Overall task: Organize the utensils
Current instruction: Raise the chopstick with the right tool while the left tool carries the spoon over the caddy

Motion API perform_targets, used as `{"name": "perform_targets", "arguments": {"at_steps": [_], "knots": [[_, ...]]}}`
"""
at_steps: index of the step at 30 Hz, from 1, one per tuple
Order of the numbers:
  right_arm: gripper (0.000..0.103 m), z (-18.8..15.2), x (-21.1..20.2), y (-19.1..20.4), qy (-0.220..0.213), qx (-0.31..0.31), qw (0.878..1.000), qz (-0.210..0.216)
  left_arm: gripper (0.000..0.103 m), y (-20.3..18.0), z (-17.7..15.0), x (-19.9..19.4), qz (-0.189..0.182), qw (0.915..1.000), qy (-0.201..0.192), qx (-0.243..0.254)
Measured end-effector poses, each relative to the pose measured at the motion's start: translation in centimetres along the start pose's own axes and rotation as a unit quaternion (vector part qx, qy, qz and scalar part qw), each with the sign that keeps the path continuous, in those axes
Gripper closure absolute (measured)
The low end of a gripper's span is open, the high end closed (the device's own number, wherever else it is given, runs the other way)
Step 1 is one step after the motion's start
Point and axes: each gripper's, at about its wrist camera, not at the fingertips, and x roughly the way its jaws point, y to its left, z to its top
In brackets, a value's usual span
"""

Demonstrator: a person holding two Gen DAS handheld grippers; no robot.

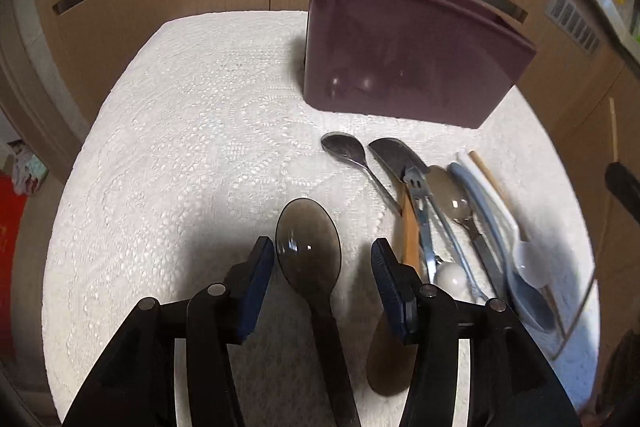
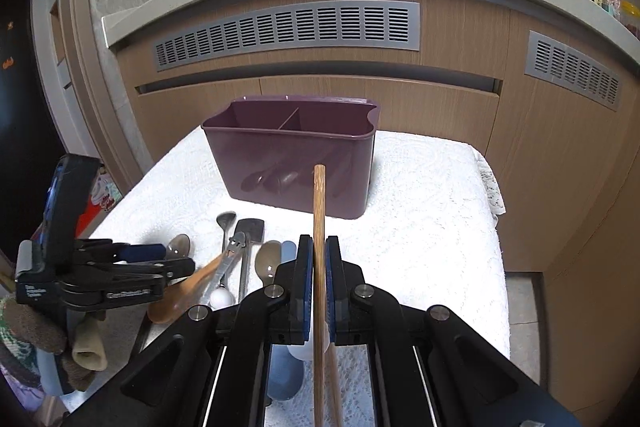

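The holder (image 2: 290, 151) stands on the cloth (image 1: 180, 131), at its far side, before the cabinet (image 2: 440, 115); a divider splits it into 2 compartments; the utensils (image 1: 440, 219) lie side by side on the cloth nearer than the holder; in the left wrist view a spoon (image 1: 310, 247) lies left of that row, between the fingers of the left gripper (image 1: 322, 267), touching neither; the right gripper (image 2: 316, 267), right of the left one, holds a chopstick (image 2: 319, 211) above the row, pointing toward the holder.
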Motion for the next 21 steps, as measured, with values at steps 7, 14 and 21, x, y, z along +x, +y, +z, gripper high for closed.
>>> {"name": "perform_targets", "arguments": {"at_steps": [7,14,21], "knots": [[0.098,0.1,-0.7,-0.1,-0.01,0.005,1.0,0.006,0.07,0.4,-1.3,-2.5,-0.007,0.9978,-0.066,0.008],[0.098,0.6,-2.1,-0.4,-0.03,0.024,0.999,0.013,0.07,-0.3,-0.1,-10.8,-0.041,0.9795,-0.196,0.019],[0.098,8.2,-7.9,0.4,-0.151,-0.004,0.988,0.009,0.07,-2.7,8.1,-20.0,-0.089,0.9311,-0.349,0.061]]}}
